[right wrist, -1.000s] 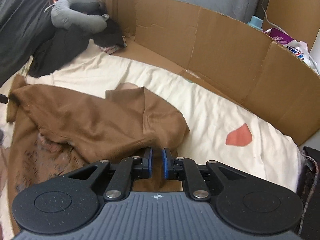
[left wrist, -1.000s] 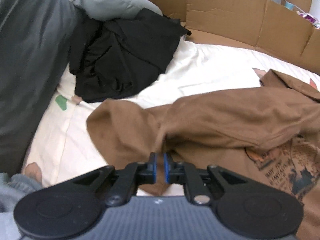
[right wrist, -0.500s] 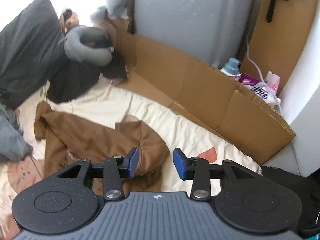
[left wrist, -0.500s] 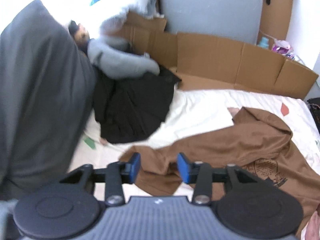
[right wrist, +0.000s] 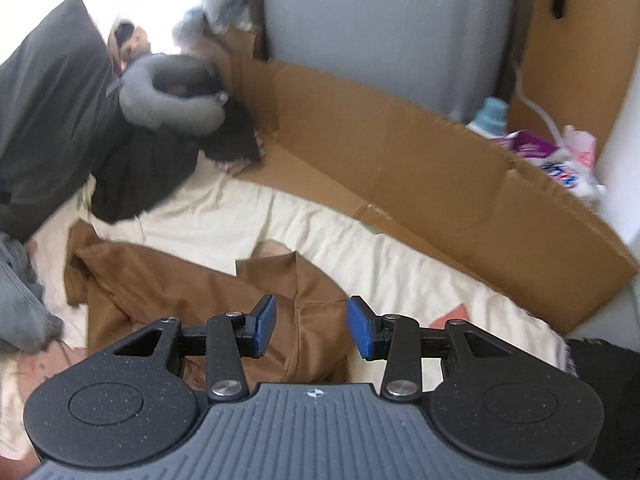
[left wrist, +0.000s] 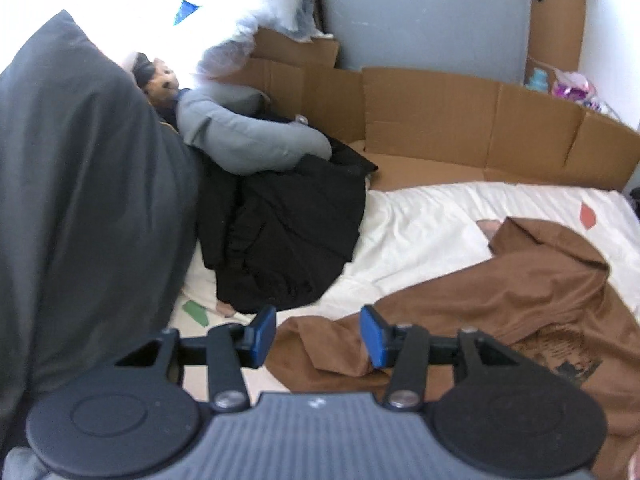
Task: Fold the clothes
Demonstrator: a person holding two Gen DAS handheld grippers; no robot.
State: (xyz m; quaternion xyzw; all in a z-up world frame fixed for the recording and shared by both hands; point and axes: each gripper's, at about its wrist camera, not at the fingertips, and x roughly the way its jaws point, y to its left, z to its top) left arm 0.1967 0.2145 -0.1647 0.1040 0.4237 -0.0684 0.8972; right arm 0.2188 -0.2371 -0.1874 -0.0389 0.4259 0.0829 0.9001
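Observation:
A brown printed T-shirt (left wrist: 500, 304) lies crumpled on the cream bed sheet (left wrist: 424, 224), partly folded over itself. My left gripper (left wrist: 318, 336) is open and empty, raised above the shirt's left end. In the right wrist view the same shirt (right wrist: 192, 288) lies below my right gripper (right wrist: 310, 326), which is open and empty above the shirt's right end.
A black garment (left wrist: 288, 236) and a grey neck pillow (left wrist: 248, 140) lie at the bed's head beside a dark grey pillow (left wrist: 80, 208). A cardboard wall (right wrist: 420, 168) lines the far side. Grey clothes (right wrist: 20, 292) lie at left. Bottles and packets (right wrist: 560, 160) sit behind the cardboard.
Both grippers were shut on the brown shirt a second ago. They have let go, opened wide and lifted up and back from the bed.

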